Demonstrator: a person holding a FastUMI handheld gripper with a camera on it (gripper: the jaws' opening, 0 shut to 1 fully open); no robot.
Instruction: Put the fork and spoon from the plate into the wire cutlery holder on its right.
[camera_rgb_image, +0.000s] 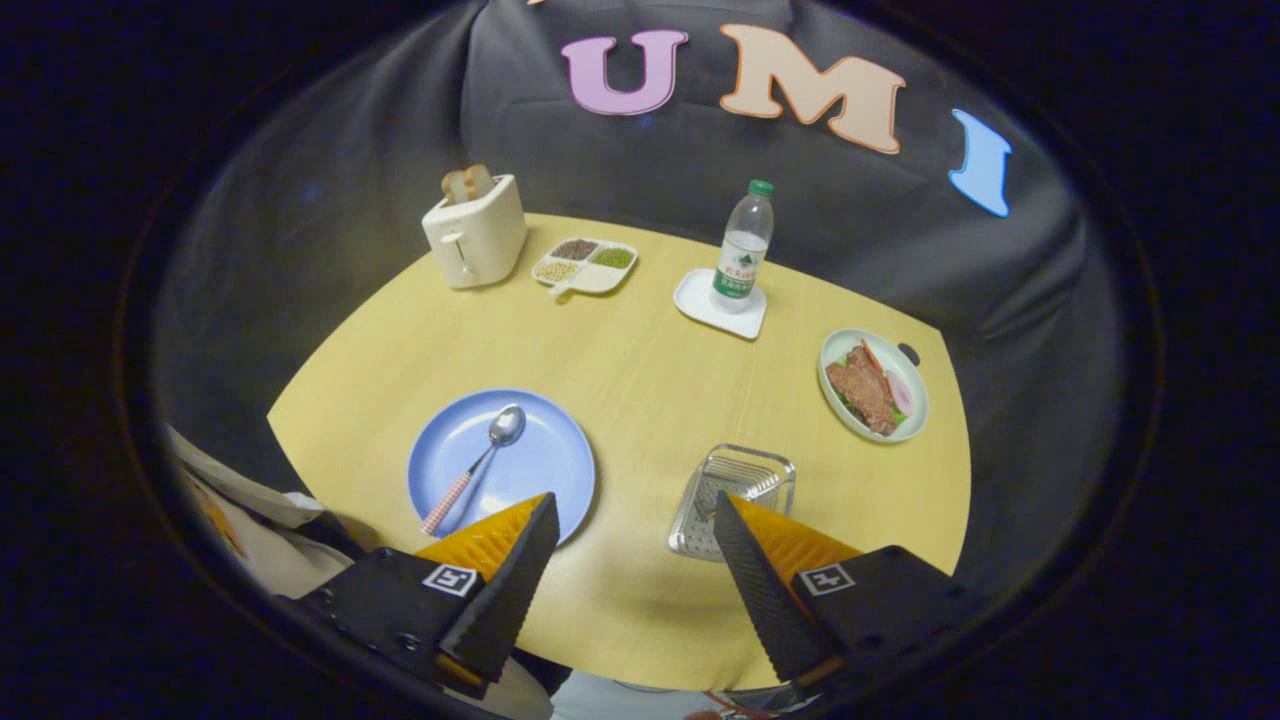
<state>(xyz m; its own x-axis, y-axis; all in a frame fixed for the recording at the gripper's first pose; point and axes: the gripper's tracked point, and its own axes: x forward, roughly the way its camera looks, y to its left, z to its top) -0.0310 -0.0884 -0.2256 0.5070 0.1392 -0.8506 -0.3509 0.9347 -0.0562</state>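
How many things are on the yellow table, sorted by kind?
Dishes: 4 (round blue plate, white divided tray, white square coaster, pale green bowl of food)
Cutlery: 1 (metal spoon)
Bottles: 1 (clear plastic bottle)
Toasters: 1 (white toaster)
Wire holders: 1 (wire cutlery holder)
Total: 8

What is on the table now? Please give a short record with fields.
plate: blue, just ahead of one tool finger
spoon: lying on the plate
fork: cannot tell where
holder: wire, right of the plate, ahead of the other finger
tool: open, holding nothing
other items: toaster, water bottle, dish of food
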